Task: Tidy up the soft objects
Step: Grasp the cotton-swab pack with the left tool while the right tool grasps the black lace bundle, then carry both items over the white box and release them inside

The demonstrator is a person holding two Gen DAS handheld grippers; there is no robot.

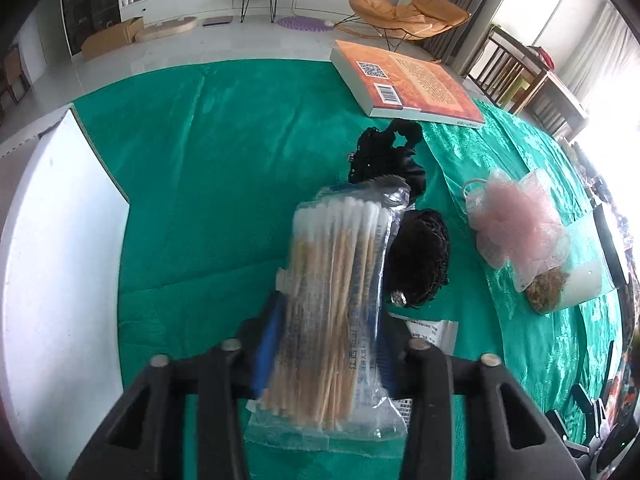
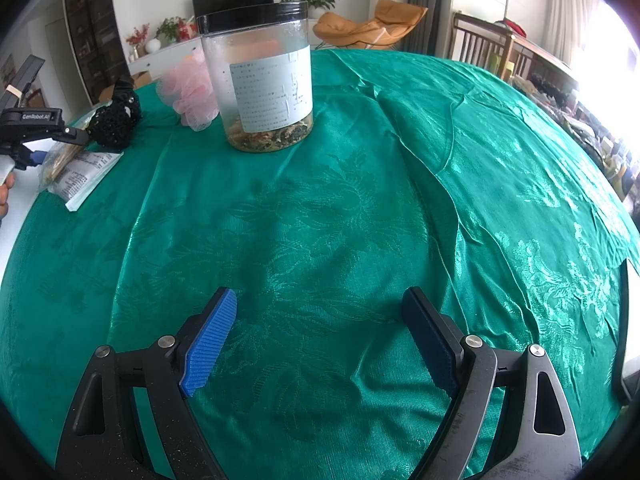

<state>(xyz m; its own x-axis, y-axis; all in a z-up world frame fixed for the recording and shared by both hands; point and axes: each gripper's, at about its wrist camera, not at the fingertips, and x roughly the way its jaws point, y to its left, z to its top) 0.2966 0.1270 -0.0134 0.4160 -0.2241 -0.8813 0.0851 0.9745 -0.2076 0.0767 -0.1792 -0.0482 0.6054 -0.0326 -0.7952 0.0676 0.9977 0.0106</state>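
Observation:
My left gripper (image 1: 332, 320) is shut on a clear pack of cotton swabs (image 1: 336, 272), its blue pads pressing both sides, and holds it above the green tablecloth (image 1: 200, 180). The right wrist view shows that gripper (image 2: 44, 148) and its pack (image 2: 60, 160) at the far left. Just beyond the pack lie a black mesh hair net (image 1: 420, 264) and a black scrunchie bundle (image 1: 384, 156). A pink bath pouf (image 1: 516, 220) sits to their right. My right gripper (image 2: 320, 332) hovers open over bare cloth, nothing between its fingers.
A clear jar (image 2: 260, 80) with a black lid stands beside the pouf (image 2: 188, 88). An orange book (image 1: 408, 84) lies at the far edge. A white printed packet (image 2: 84, 176) lies under the held pack. A white board (image 1: 60, 240) borders the cloth on the left.

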